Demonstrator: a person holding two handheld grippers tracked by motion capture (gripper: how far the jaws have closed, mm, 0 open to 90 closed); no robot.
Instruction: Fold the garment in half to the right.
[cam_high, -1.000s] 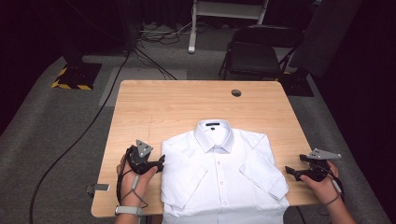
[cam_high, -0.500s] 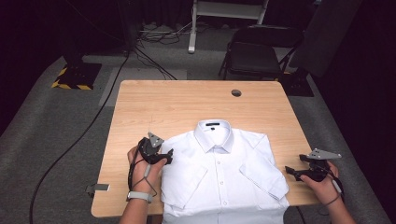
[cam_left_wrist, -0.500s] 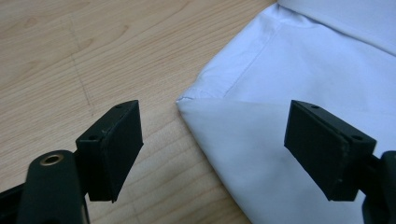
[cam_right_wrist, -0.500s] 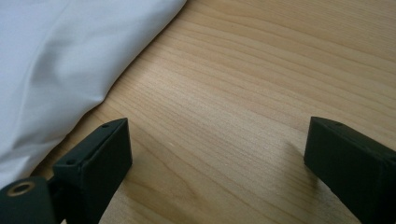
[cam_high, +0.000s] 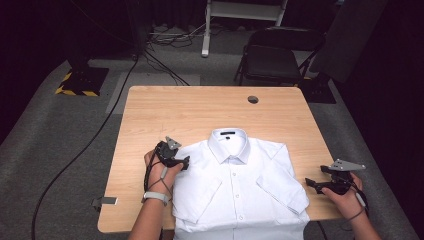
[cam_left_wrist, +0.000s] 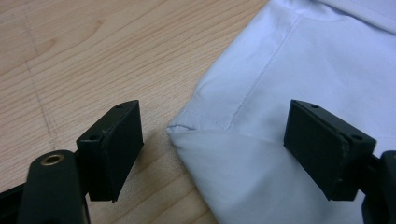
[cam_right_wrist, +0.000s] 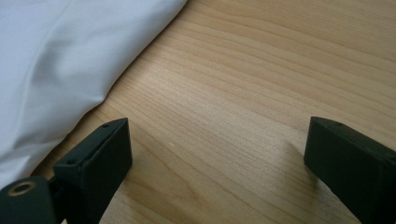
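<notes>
A white short-sleeved shirt (cam_high: 239, 185) lies face up on the wooden table (cam_high: 200, 110), collar toward the far side, both sleeves folded in over the front. My left gripper (cam_high: 185, 161) is at the shirt's left shoulder, open. In the left gripper view the shoulder corner of the shirt (cam_left_wrist: 261, 121) lies between the wide-apart jaws, and the pads do not press on it. My right gripper (cam_high: 309, 182) rests near the table's right edge, just right of the folded sleeve, open over bare wood (cam_right_wrist: 233, 93), with the shirt's edge (cam_right_wrist: 60, 74) beside its left jaw.
A small round grommet (cam_high: 253, 99) sits in the table's far right part. A black folding chair (cam_high: 272, 57) and cables (cam_high: 150, 55) are on the grey carpet beyond the table. The shirt's hem hangs over the near table edge.
My left gripper has moved away from the near edge and rightward along the shirt's left side, up to the shoulder. The right gripper has stayed in place.
</notes>
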